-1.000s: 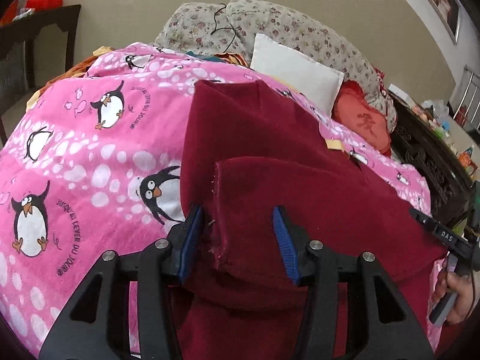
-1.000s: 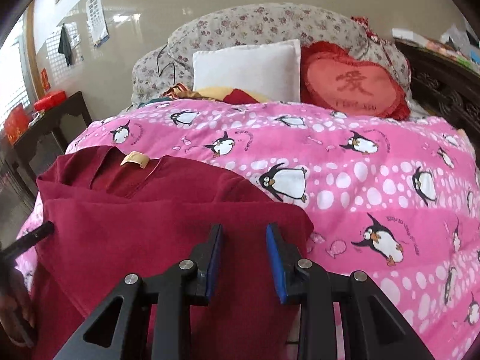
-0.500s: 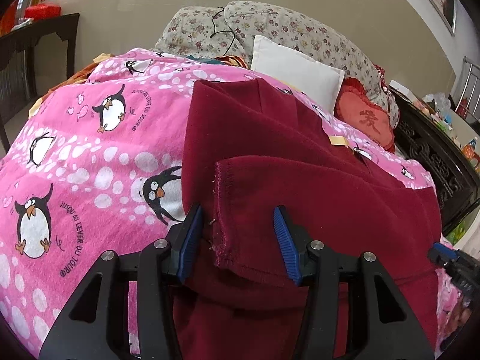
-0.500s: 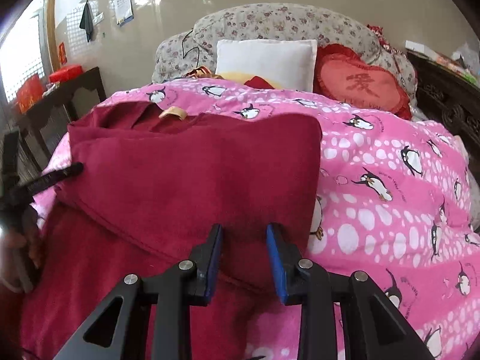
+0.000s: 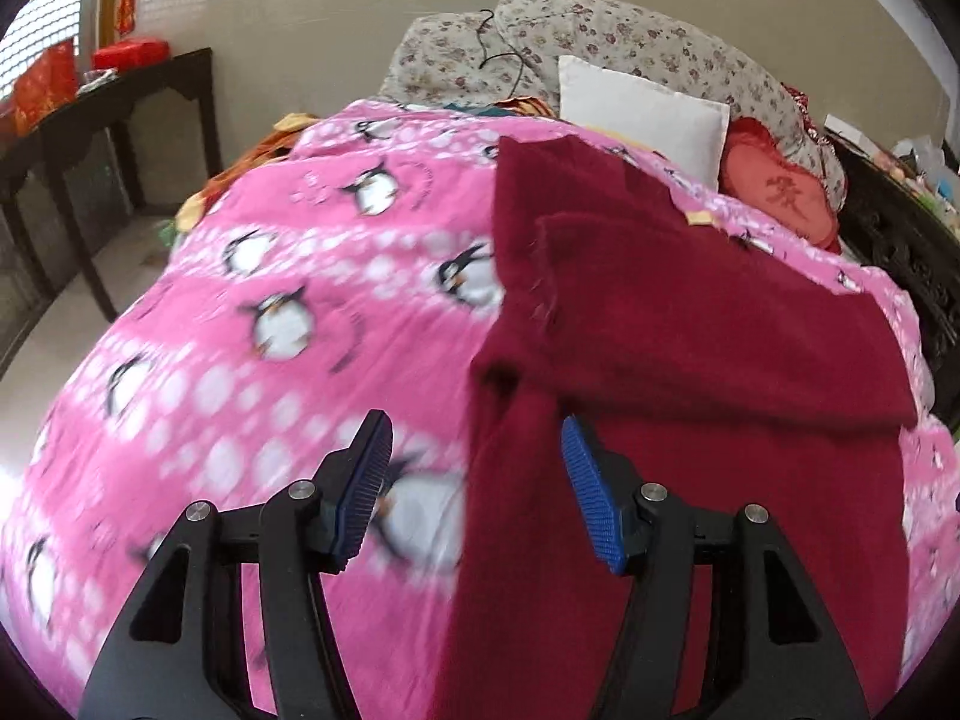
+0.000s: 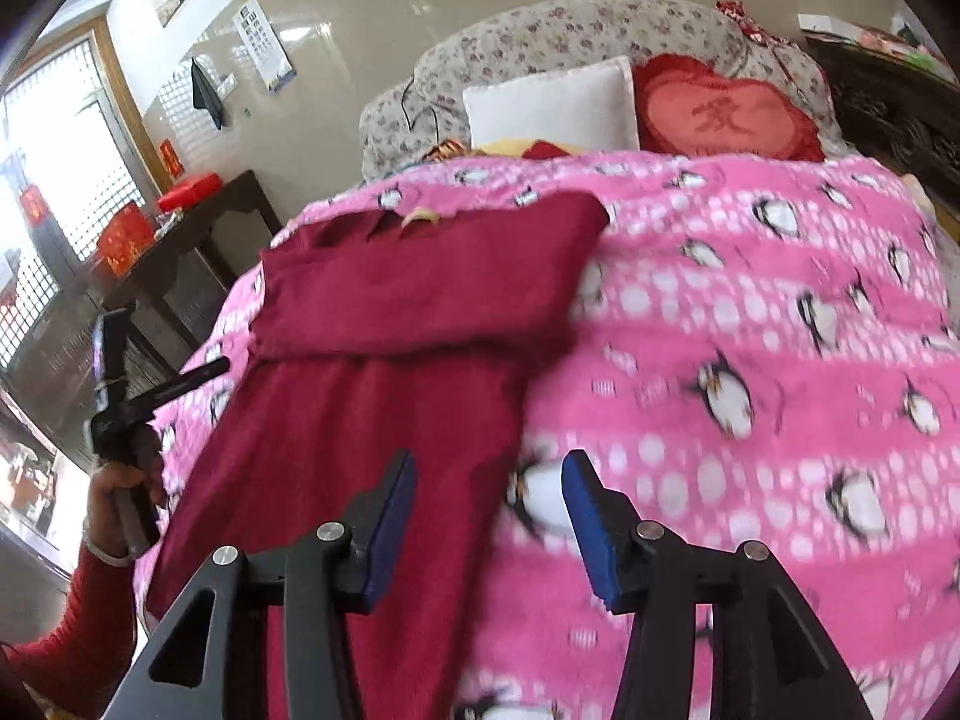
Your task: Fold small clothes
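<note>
A dark red garment (image 5: 690,372) lies on the pink penguin blanket (image 5: 288,324), with its upper part folded down over the lower part. My left gripper (image 5: 474,492) is open and empty, above the garment's near left edge. In the right wrist view the same garment (image 6: 384,348) lies left of centre. My right gripper (image 6: 489,519) is open and empty, over the garment's near right edge and the blanket (image 6: 750,372). The left gripper's body and the hand that holds it (image 6: 123,420) show at the far left of that view.
A white pillow (image 6: 549,105), a red heart cushion (image 6: 726,114) and a floral bolster (image 5: 600,48) lie at the head of the bed. A dark wooden side table (image 5: 102,120) with red boxes stands left of the bed. Dark carved furniture (image 5: 900,252) runs along the right.
Both grippers let go of the folded edge, opened wider and drew back toward the near side of the bed. The fold now rests flat on the garment.
</note>
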Action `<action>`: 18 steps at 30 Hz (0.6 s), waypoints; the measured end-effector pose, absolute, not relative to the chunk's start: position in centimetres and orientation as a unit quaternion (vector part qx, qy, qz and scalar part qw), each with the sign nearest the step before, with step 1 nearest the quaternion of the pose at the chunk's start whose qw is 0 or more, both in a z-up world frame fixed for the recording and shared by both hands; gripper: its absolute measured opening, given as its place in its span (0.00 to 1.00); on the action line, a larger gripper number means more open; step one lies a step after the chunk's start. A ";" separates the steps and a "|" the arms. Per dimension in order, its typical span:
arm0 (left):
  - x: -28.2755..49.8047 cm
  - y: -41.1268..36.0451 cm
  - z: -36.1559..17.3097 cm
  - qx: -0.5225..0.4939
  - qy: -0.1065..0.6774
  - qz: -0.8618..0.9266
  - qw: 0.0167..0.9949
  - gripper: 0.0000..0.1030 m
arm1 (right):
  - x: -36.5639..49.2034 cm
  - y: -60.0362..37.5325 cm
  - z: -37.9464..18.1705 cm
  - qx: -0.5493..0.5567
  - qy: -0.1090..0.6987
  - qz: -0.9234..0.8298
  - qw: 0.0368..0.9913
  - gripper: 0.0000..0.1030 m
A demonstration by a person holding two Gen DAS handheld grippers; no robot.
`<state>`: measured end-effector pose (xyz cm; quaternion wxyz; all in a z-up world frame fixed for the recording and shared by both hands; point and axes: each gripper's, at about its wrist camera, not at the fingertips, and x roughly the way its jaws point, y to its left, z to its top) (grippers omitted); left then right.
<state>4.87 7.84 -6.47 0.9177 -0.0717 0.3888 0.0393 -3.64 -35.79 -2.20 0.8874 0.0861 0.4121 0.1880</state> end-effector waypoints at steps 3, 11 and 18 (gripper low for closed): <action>2.5 8.1 -6.8 -0.066 0.392 0.045 0.916 0.57 | -4.8 -35.4 -3.5 0.094 0.419 0.201 0.880 0.47; -1.7 8.0 -7.3 -0.053 0.401 0.046 0.913 0.57 | -6.9 -33.4 -6.4 0.075 0.447 0.225 0.862 0.47; -4.9 8.0 -8.0 -0.064 0.421 0.036 0.904 0.57 | -8.9 -33.9 -6.9 0.065 0.457 0.229 0.857 0.47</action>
